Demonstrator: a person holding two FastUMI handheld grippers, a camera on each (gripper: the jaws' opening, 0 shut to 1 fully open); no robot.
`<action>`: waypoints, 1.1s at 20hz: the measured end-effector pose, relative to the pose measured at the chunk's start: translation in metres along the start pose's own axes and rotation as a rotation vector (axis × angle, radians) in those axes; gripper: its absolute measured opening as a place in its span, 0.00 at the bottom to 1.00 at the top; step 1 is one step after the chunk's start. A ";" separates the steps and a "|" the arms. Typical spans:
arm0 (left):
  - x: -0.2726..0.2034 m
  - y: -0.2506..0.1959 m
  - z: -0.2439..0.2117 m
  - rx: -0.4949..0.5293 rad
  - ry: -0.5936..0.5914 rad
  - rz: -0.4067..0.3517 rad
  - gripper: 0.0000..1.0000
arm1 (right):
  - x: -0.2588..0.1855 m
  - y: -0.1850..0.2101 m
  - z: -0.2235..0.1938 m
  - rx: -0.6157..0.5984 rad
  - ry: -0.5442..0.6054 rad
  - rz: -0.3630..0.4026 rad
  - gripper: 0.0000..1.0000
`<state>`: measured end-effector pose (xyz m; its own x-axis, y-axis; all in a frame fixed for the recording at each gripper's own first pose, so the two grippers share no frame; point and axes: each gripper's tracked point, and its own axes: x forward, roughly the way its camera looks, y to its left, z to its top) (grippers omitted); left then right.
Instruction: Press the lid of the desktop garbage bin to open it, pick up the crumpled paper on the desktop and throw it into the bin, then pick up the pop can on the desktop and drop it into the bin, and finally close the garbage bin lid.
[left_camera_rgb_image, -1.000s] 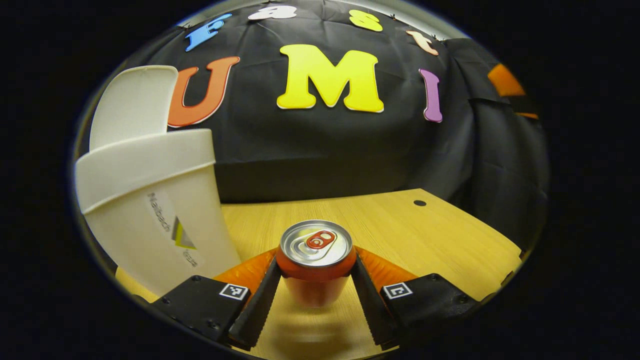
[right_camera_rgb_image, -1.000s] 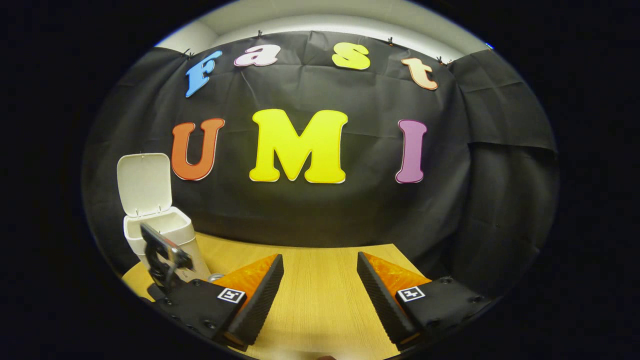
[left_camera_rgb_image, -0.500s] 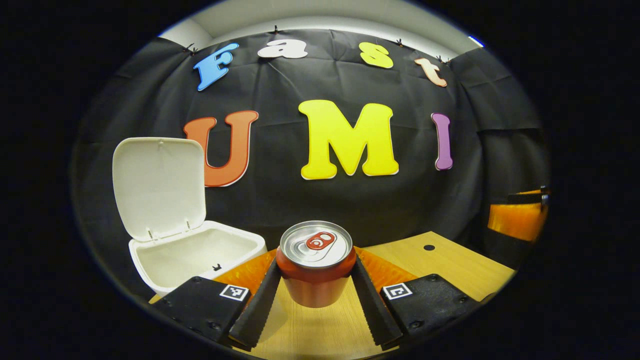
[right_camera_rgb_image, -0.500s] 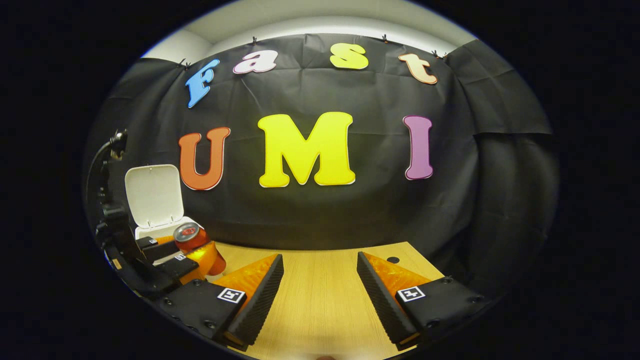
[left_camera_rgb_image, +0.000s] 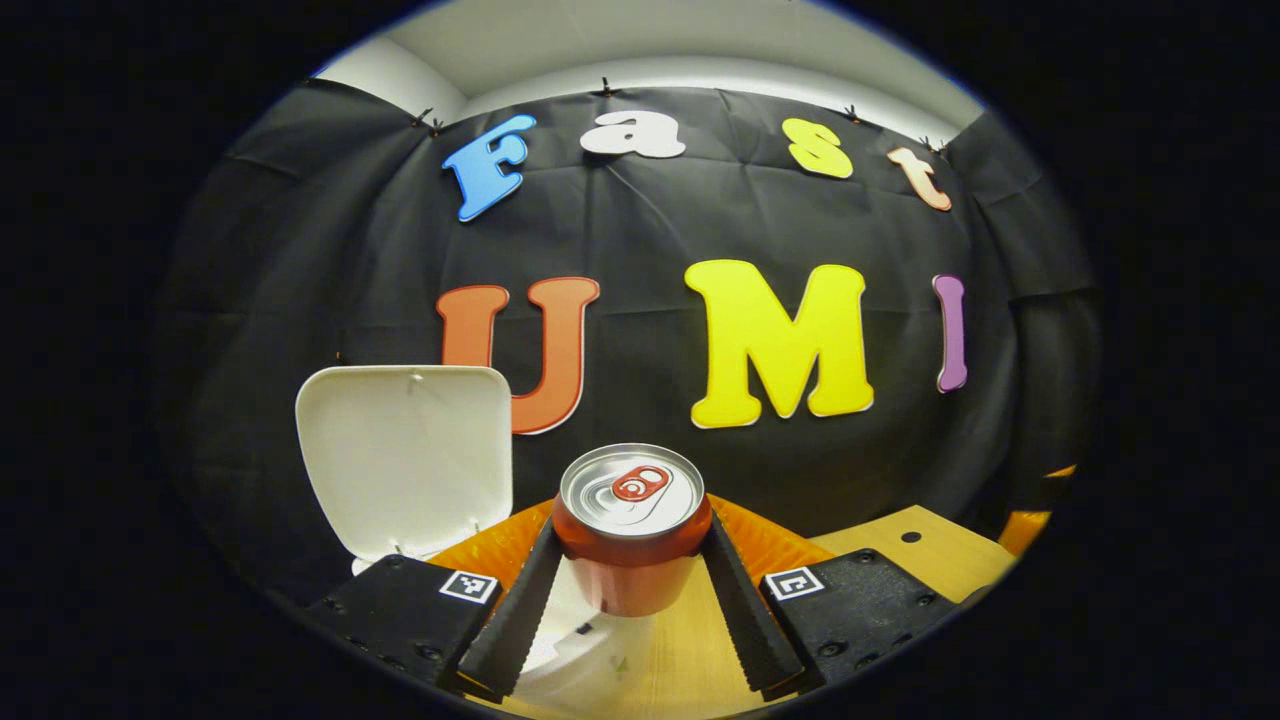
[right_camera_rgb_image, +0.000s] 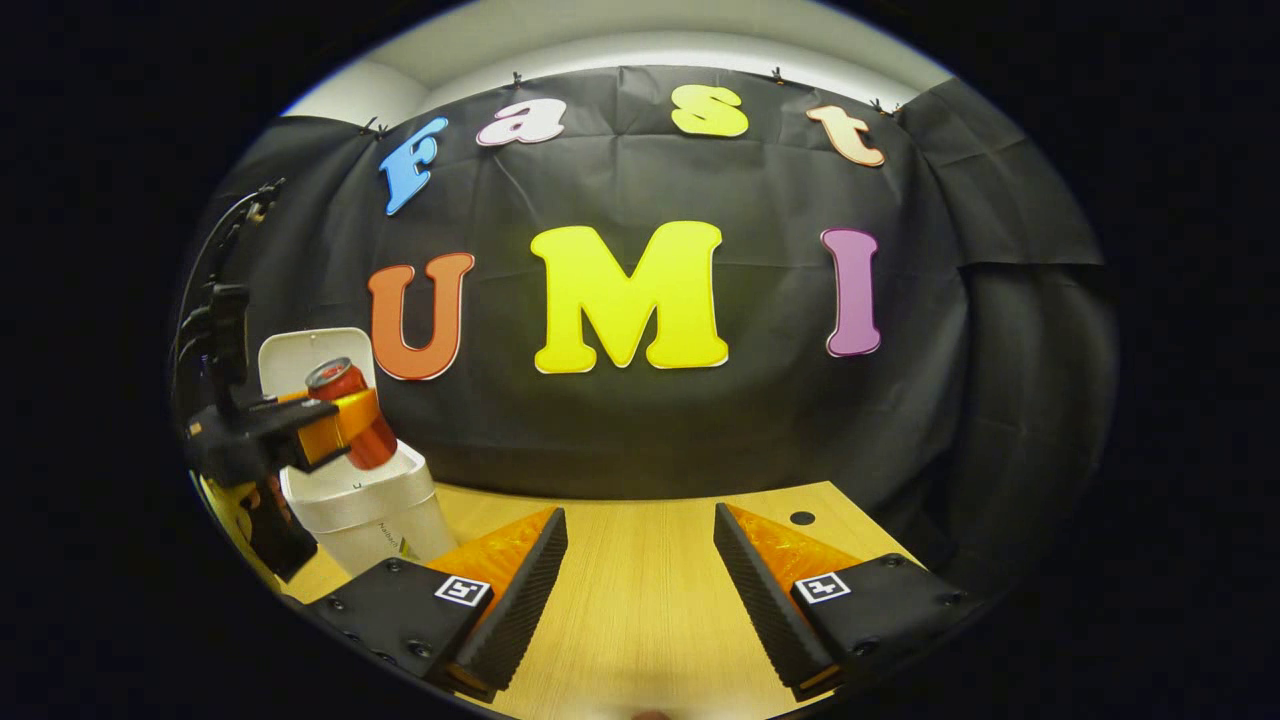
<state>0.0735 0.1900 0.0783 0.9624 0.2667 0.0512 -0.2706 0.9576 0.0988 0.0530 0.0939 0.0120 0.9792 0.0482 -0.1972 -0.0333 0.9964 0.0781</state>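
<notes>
A red pop can (left_camera_rgb_image: 630, 585) with a silver top is held upright, off the table, with my left gripper (left_camera_rgb_image: 632, 525) shut on its sides. The white desktop bin (left_camera_rgb_image: 580, 650) lies right under it, its lid (left_camera_rgb_image: 405, 455) standing open behind and to the left. In the right gripper view the left gripper (right_camera_rgb_image: 345, 417) holds the can (right_camera_rgb_image: 373, 448) just above the bin (right_camera_rgb_image: 365, 510), in front of the raised lid (right_camera_rgb_image: 300, 355). My right gripper (right_camera_rgb_image: 640, 590) hovers open over the wooden table (right_camera_rgb_image: 640, 620), with nothing between its fingers.
The wooden table (left_camera_rgb_image: 930, 565) runs back to the black cloth wall. A small dark hole (right_camera_rgb_image: 802, 518) marks the table's far right part. The bin stands at the table's left end.
My left gripper has lifted the can from the table and carried it up and over the open bin. The right gripper has barely moved.
</notes>
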 end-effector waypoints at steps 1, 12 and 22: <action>0.005 0.011 0.000 0.001 0.002 0.021 0.82 | -0.001 0.004 0.001 -0.004 0.000 0.006 0.93; 0.020 0.053 -0.027 -0.002 0.112 0.123 0.91 | 0.000 0.014 0.000 -0.012 0.015 0.039 0.94; 0.019 0.047 0.049 -0.015 0.071 0.036 0.94 | 0.001 -0.010 0.017 0.006 0.012 0.030 0.94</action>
<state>0.0777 0.2343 0.1329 0.9513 0.3078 -0.0160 -0.3055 0.9485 0.0836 0.0578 0.0830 0.0281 0.9753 0.0785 -0.2065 -0.0610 0.9941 0.0898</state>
